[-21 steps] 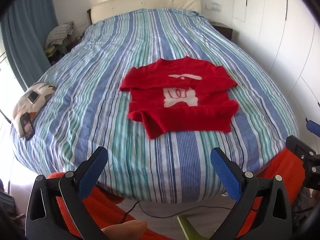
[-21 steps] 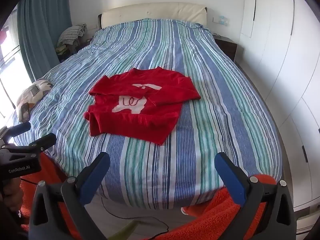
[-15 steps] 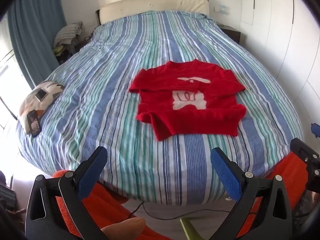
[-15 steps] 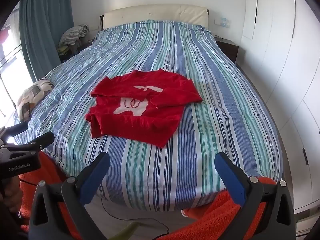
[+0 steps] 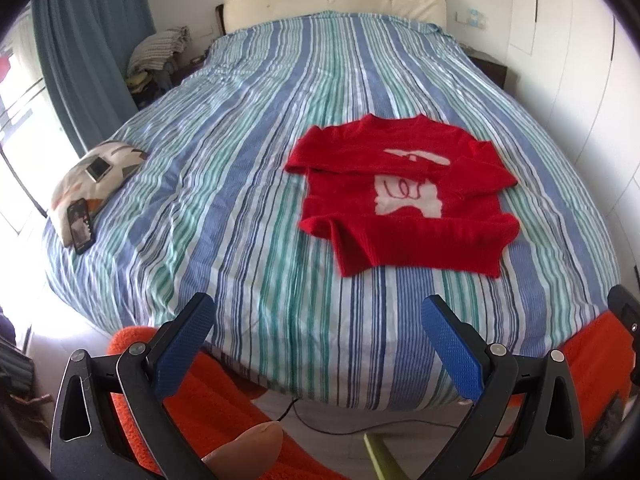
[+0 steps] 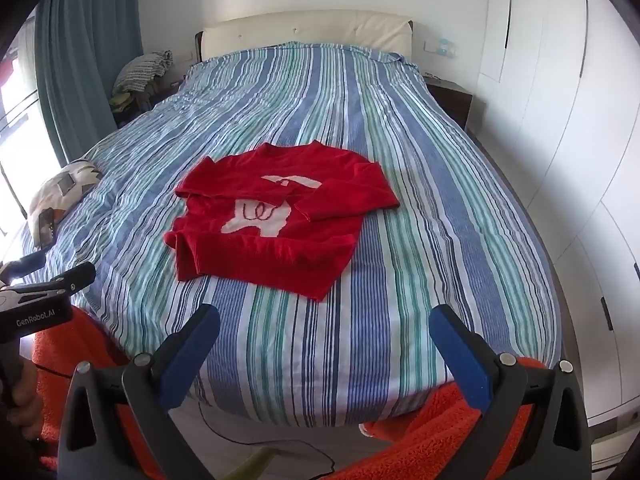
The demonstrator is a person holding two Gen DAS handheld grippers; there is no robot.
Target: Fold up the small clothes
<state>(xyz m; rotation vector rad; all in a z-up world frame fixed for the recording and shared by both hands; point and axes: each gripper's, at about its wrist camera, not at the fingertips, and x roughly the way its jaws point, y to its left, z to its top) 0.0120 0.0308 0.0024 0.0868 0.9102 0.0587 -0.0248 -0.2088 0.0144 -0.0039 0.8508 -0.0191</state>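
Observation:
A small red sweater (image 5: 400,196) with a white picture on its chest lies flat on the striped bed (image 5: 256,184), both sleeves folded across the front. In the right wrist view the sweater (image 6: 276,216) sits left of centre. My left gripper (image 5: 318,312) hangs open over the foot edge of the bed, short of the sweater, with nothing between its blue pads. My right gripper (image 6: 326,316) is open too and empty, also back at the foot edge. The left gripper's body (image 6: 36,304) shows at the left edge of the right wrist view.
A patterned cushion (image 5: 96,176) with a phone (image 5: 80,228) on it lies at the bed's left edge. Orange fleece (image 5: 208,408) covers the person's legs below the grippers. White wardrobe doors (image 6: 580,160) line the right side; a blue curtain (image 5: 84,48) hangs at the left.
The left wrist view has swung left, so the sweater sits further right in it and the cushion is nearer the middle. The right wrist view has shifted only a little. Both grippers stay open.

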